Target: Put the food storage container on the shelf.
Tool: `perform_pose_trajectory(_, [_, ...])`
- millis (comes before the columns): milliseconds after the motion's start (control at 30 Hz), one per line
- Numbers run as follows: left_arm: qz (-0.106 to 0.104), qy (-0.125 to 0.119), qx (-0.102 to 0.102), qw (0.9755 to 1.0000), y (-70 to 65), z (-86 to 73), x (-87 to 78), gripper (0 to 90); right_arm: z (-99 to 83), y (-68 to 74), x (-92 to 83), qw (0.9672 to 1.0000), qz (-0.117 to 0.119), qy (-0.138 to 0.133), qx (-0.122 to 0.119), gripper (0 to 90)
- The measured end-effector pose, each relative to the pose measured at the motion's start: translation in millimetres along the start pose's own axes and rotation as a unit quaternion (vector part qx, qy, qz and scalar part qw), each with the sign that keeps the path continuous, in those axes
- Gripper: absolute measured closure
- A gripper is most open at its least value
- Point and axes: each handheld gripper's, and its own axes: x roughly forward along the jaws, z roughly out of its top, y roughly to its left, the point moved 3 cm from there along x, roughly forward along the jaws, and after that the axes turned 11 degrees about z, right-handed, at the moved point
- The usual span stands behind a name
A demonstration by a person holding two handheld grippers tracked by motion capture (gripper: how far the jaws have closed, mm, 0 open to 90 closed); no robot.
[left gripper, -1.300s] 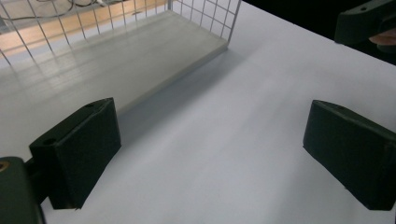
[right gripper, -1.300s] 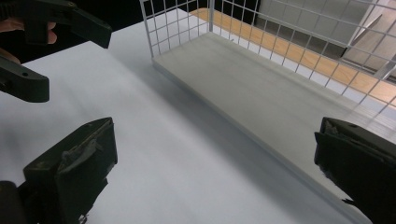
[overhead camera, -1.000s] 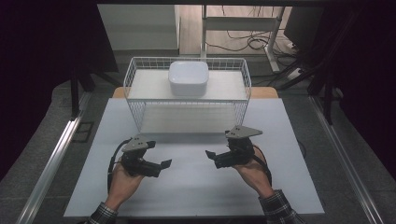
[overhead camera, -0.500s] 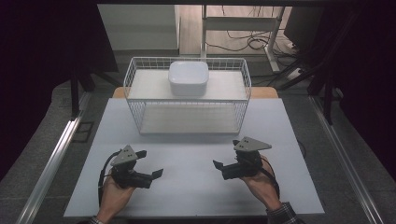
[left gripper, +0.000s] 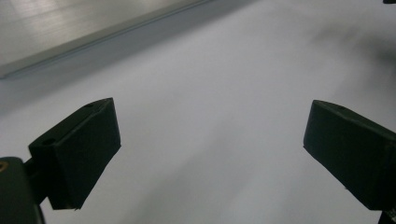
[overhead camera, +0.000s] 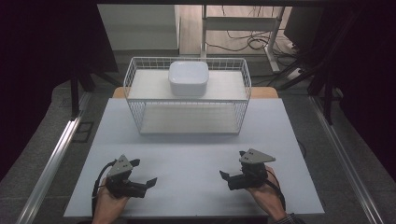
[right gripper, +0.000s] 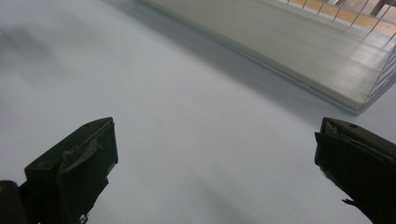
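Observation:
A white wire rack (overhead camera: 187, 100) with two shelves stands at the back middle of the white table (overhead camera: 196, 149). A white square bowl (overhead camera: 188, 78) sits on its top shelf. My left gripper (overhead camera: 144, 171) rests low at the front left, held in a hand, its jaws wide apart with nothing between them. At the front right my right gripper (overhead camera: 232, 164) is open too and holds nothing. The left gripper (left gripper: 210, 140) and the right gripper (right gripper: 215, 154) each look across bare table between spread jaws. The rack's lower shelf (right gripper: 303, 46) lies ahead of the right one.
A metal rail (overhead camera: 51, 158) runs along the floor left of the table and another (overhead camera: 345, 158) along the right. Cables and a desk frame (overhead camera: 243, 28) lie behind the rack. A pale board edge (left gripper: 93, 28) crosses the left gripper view's upper left.
Both grippers have drawn back from the rack toward the table's front edge and spread slightly farther apart. Their jaws stay open. The rack and bowl have not moved.

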Motion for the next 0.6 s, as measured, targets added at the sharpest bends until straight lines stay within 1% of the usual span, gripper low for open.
perform_pose_trajectory(67, [0.003, 0.006, 0.003, 1.0, -0.5, -4.1, 2.0, 3.5, -5.0, 1.4, 1.5, 1.0, 0.0, 0.008, -0.004, 0.0])
perform_pose_trajectory(133, [-0.008, 0.009, -0.002, 0.9999, -0.9, -9.3, 5.1, 3.1, -9.3, 2.3, 2.8, 0.9999, -0.002, 0.014, -0.005, 0.0])
perform_pose_trajectory(167, [-0.017, 0.013, -0.01, 0.9997, -0.7, -12.1, 7.2, 3.0, -10.9, 2.4, 3.2, 0.9999, -0.002, 0.016, -0.005, 0.0])
perform_pose_trajectory(200, [-0.021, 0.018, -0.015, 0.9995, -0.4, -13.9, 8.9, 3.0, -14.0, 2.3, 3.8, 0.9998, 0.0, 0.021, -0.004, 0.0])
perform_pose_trajectory(300, [-0.019, 0.03, -0.019, 0.9992, 1.5, -17.0, 12.7, 2.9, -21.5, 1.7, 6.6, 0.9994, 0.001, 0.034, -0.001, 0.0])
perform_pose_trajectory(400, [-0.02, 0.047, -0.028, 0.9983, 3.1, -20.2, 16.3, 2.7, -29.0, 0.1, 11.1, 0.9988, 0.004, 0.049, 0.002, 0.0])
perform_pose_trajectory(433, [-0.017, 0.054, -0.027, 0.998, 3.3, -21.1, 17.7, 2.7, -31.0, -0.6, 12.5, 0.9984, 0.005, 0.056, 0.005, 0.0])
perform_pose_trajectory(500, [-0.013, 0.059, -0.025, 0.9978, 2.7, -21.5, 19.0, 2.7, -33.7, -1.9, 15.2, 0.9979, 0.005, 0.065, 0.008, 0.0])
perform_pose_trajectory(600, [-0.013, 0.059, -0.021, 0.998, 1.0, -20.3, 19.4, 2.7, -34.5, -2.9, 16.0, 0.9975, -0.002, 0.07, 0.007, 0.0])
